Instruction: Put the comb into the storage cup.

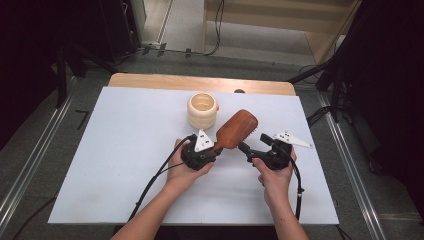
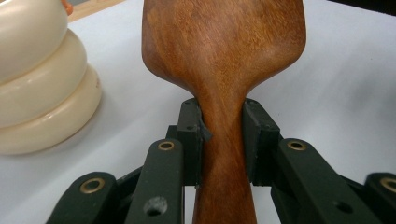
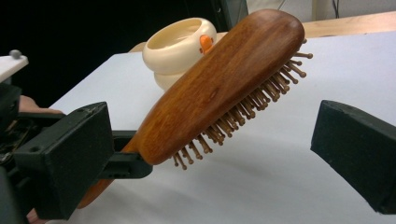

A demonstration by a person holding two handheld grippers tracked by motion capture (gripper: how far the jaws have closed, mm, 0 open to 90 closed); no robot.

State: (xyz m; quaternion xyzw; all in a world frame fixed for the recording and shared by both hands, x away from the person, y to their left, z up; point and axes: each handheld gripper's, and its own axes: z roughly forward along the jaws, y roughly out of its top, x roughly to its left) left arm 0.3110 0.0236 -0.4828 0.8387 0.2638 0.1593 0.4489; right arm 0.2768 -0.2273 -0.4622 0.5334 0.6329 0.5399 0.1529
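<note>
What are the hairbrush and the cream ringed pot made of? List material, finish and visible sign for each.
Hairbrush: looks like solid wood, reddish brown with a smooth satin finish; grain streaks run along the back, and the bristle pins look wooden too.
Cream ringed pot: probably glazed ceramic or glossy plastic; soft highlights sit on its stacked rounded rings, and the look does not settle which.

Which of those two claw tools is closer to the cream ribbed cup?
Left. The left gripper, clamped on the hairbrush handle, sits just below the cup; the right gripper is open, farther off beyond the brush.
</note>
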